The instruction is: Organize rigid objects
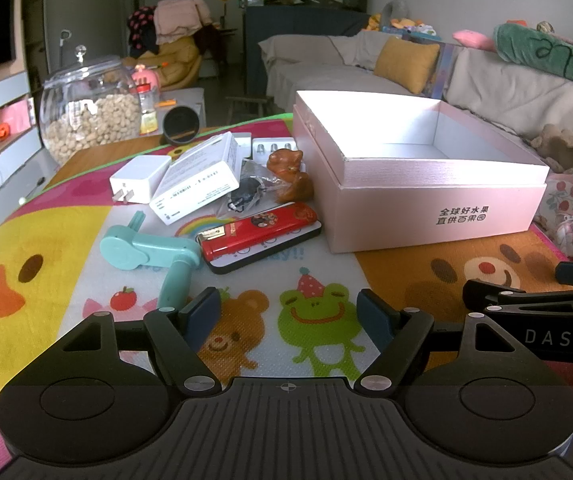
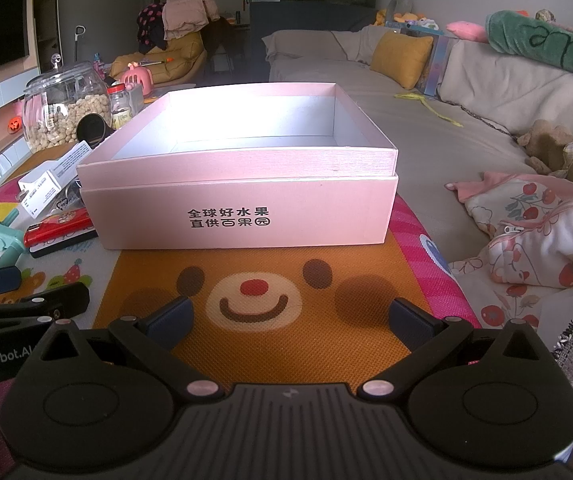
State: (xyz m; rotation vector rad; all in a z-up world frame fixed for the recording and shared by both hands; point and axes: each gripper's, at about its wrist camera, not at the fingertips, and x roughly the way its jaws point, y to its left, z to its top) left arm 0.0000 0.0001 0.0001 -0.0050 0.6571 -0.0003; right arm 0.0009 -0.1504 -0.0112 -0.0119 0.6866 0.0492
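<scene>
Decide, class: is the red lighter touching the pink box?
Apart. The left wrist view shows a strip of mat between the red lighter and the pink box.

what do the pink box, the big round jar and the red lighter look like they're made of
Pink box: likely cardboard, with a faintly brushed pearly pink finish, thin folded walls and a white inside.
Round jar: clear glass or plastic, see-through with glare; which one is unclear.
Red lighter: glossy plastic body with a shiny metal-looking top.
</scene>
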